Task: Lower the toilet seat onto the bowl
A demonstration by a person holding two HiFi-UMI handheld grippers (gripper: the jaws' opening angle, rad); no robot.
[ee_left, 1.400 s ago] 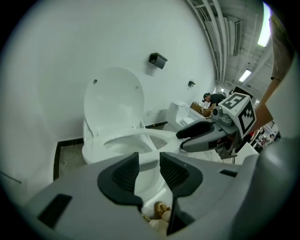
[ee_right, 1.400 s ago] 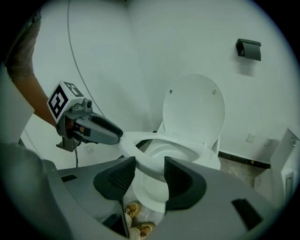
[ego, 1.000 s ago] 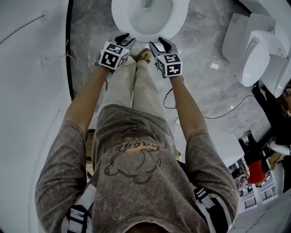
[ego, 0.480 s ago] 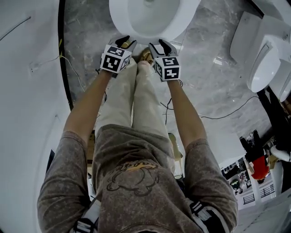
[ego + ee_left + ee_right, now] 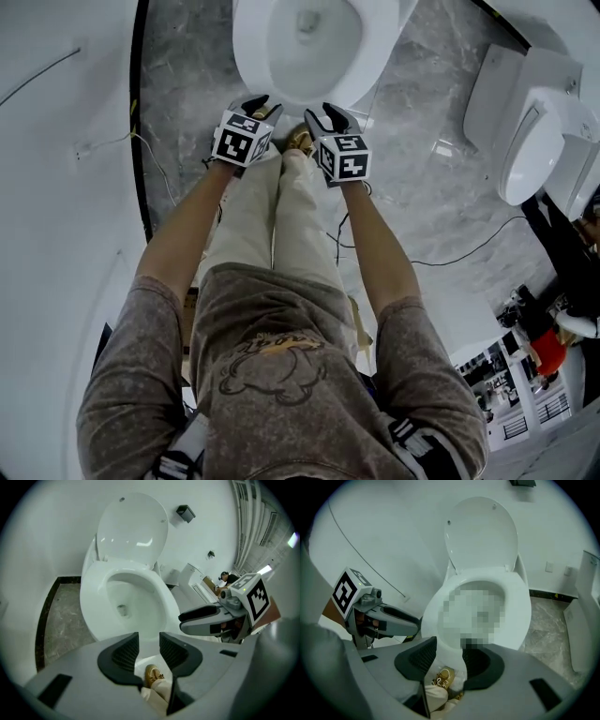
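Two claws hover low over a grey marbled floor [image 5: 187, 56] edged by a black skirting strip [image 5: 141, 112] and a white wall [image 5: 56, 187]. The toilet seat [image 5: 247, 47] lies flat on the bowl [image 5: 309, 42], its long axis running from the raised lid [image 5: 131, 527] to a rounded front that faces the person's tan shoe [image 5: 300, 141]. The left claw [image 5: 251, 105] is open and empty. The right claw [image 5: 330, 112] has just been closing, yet its jaws stand apart, with only the bowl's front showing in the gap. A second white fixture [image 5: 530, 141] and a cable [image 5: 469, 239] lie to the right.
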